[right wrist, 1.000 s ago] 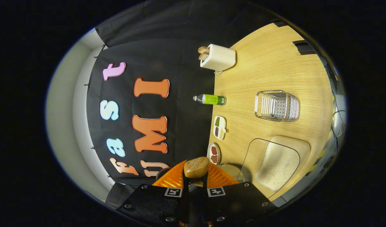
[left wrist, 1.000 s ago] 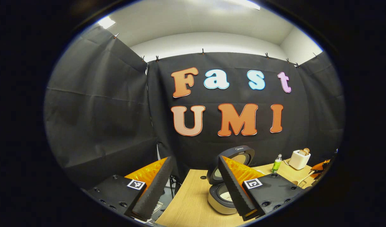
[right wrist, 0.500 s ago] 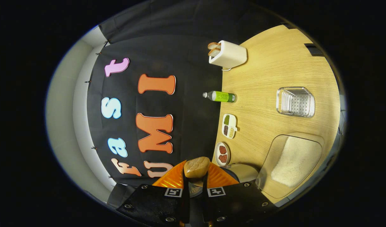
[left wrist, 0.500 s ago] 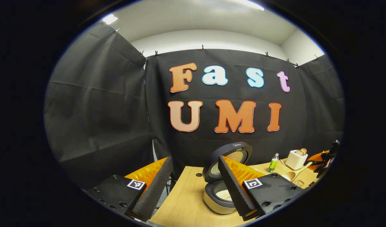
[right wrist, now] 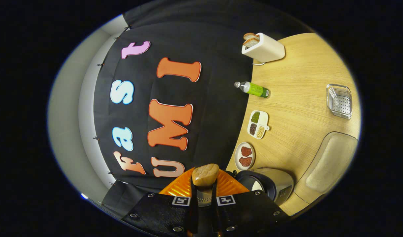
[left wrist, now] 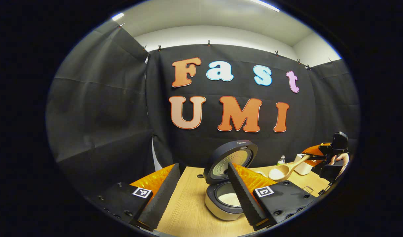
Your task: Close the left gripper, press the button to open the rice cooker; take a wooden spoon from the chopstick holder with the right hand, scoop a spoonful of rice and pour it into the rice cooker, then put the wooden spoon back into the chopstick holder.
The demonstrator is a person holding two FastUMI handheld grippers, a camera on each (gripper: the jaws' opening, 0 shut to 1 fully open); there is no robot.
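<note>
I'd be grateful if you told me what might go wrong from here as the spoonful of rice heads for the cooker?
1. The wooden spoon, heaped with rice, is still beside the rice cooker, not over it; tipping early would likely scatter grains on the table.
2. The right gripper holds only the handle's end, so the spoon may twist.
3. The raised lid stands near the spoon's likely path.

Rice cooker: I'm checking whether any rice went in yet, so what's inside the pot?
The rice cooker stands open, with a pale heap of rice in its pot. The left gripper's finger covers the pot's right part.
</note>
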